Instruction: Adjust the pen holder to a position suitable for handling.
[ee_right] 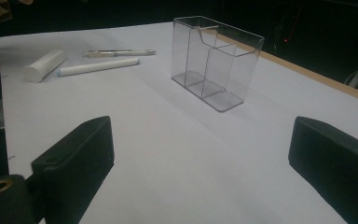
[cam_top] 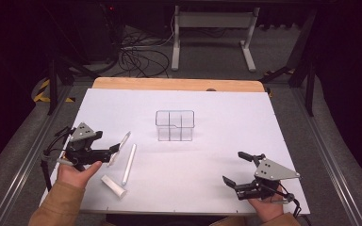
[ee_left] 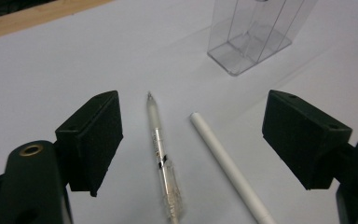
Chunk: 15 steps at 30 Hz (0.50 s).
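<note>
My left gripper (cam_top: 115, 149) stands wide open, gripping nothing — the clear pen (ee_left: 162, 154) lies on the table between its jaws, untouched. My right gripper (cam_top: 233, 168) is wide open too, empty. I count one clear pen, one white pen (cam_top: 128, 164), one white cylinder (cam_top: 113, 186), one clear organiser (cam_top: 175, 125).
</note>
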{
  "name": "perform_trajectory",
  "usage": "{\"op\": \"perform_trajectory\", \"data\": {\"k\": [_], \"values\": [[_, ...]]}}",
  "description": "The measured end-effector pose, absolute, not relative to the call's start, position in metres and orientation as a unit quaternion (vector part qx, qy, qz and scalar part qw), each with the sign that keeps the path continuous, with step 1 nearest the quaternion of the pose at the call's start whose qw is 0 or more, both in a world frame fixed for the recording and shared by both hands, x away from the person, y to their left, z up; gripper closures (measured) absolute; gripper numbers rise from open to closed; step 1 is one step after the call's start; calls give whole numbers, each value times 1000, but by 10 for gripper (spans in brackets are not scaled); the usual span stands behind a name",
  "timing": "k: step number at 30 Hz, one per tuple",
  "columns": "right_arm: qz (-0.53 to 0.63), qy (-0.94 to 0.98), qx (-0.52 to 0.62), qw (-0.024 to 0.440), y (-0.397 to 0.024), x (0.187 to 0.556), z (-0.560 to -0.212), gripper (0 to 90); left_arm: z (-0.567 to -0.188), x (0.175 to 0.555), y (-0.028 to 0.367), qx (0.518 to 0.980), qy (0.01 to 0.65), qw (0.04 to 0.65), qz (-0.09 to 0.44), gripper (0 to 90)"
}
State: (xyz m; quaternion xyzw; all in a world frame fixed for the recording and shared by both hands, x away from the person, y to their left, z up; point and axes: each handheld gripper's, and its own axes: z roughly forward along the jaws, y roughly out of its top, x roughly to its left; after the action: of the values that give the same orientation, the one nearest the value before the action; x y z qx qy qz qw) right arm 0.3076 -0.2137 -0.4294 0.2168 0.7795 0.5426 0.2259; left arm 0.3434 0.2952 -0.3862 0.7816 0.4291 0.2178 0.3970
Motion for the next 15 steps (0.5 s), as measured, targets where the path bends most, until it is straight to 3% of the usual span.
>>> {"op": "perform_trajectory", "data": {"k": [15], "values": [[541, 782, 216, 223, -213, 308, -430, 72, -390, 375, 288, 807, 468, 321, 162, 237]]}}
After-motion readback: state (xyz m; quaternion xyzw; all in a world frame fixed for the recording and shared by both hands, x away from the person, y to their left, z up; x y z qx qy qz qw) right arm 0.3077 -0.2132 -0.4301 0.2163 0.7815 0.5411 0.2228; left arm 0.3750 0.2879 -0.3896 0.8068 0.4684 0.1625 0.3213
